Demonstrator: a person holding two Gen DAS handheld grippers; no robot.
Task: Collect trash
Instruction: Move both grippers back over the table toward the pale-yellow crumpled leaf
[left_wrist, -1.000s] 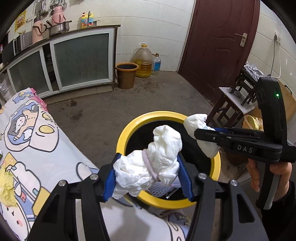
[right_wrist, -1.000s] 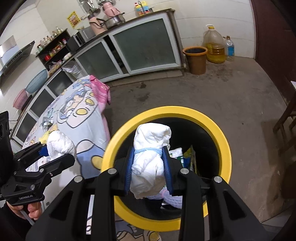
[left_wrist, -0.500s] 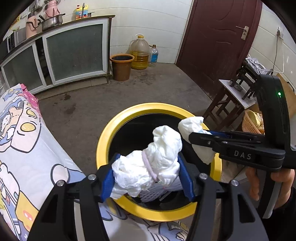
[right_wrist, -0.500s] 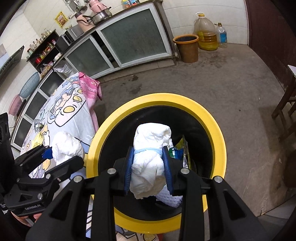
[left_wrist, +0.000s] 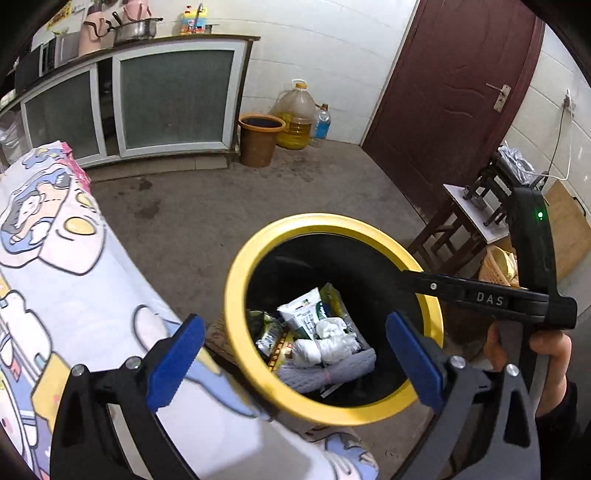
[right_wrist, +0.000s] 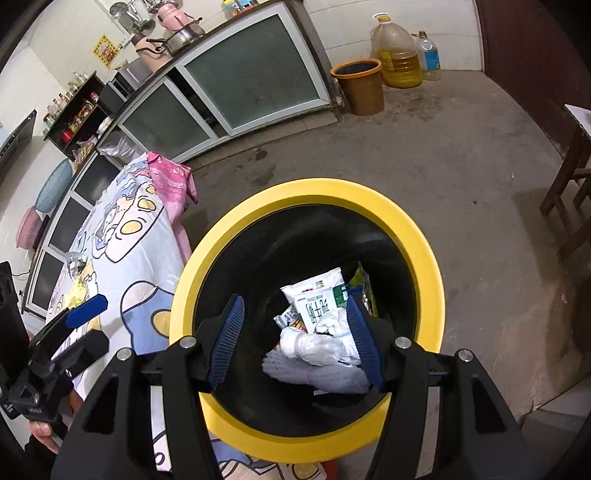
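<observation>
Opening both grippers over the bin.
My left gripper and right gripper spread empty; white wads lie inside.

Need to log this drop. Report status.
Left hand-held gripper and right hand-held gripper opening, both empty. White wads lie in the bin. Nothing in the way.

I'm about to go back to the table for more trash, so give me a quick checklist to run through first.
1. Left gripper empty, jaws opening: ok.
2. Right gripper empty, jaws opening: ok.
3. White wads lying inside the yellow-rimmed bin: ok.
4. Nothing hanging over the bin rim: ok.
5. More trash left on the cartoon tablecloth: cannot tell; small items near its far end are unclear.
</observation>
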